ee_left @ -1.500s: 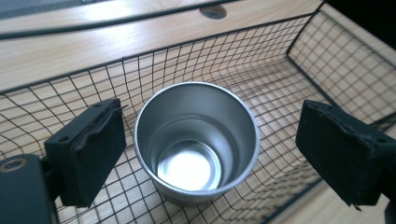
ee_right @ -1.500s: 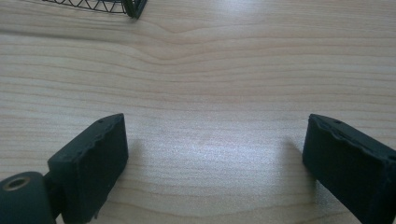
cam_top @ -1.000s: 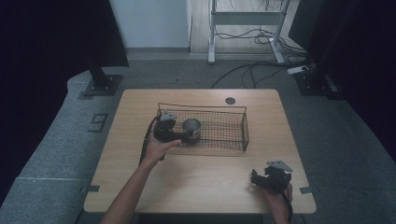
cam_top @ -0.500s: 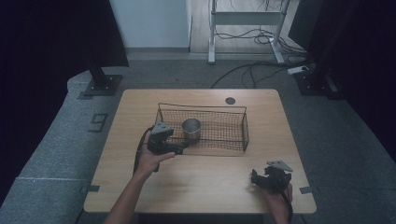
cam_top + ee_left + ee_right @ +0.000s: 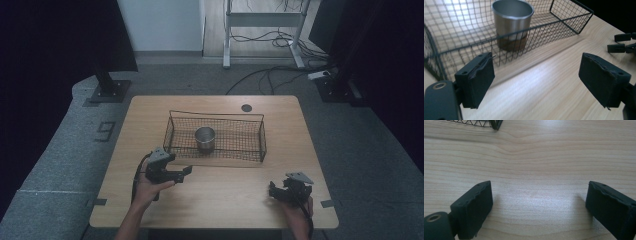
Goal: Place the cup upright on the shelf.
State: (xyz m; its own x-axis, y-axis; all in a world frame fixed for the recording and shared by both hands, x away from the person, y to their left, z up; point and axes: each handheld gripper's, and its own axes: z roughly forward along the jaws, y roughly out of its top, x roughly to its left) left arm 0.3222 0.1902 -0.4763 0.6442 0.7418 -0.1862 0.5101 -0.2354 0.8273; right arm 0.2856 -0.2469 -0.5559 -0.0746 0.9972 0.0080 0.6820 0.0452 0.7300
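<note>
A steel cup [image 5: 204,138] stands upright in the left half of a black wire basket [image 5: 215,114] on the wooden table [image 5: 230,202]. My left gripper [image 5: 186,171] hovers low over the table just in front of the basket's left end, pointing right. In the left gripper view the cup [image 5: 512,17] stands behind the basket's mesh [image 5: 564,23]. The left gripper [image 5: 536,80] is open with bare wood between its jaws, which have just been closing. My right gripper [image 5: 274,190] rests near the front right corner of the table, and in its own view it [image 5: 539,205] is open over bare wood.
A small dark round hole [image 5: 246,107] marks the table behind the basket. Grey floor surrounds the table, with a stand base [image 5: 107,90] at the back left and cables [image 5: 280,75] at the back right. The basket's corner [image 5: 495,123] shows at the top of the right gripper view.
My left gripper has drawn back out of the basket, away from the cup, and sunk toward the table in front of it. The cup stays in the basket. The right gripper has not moved.
</note>
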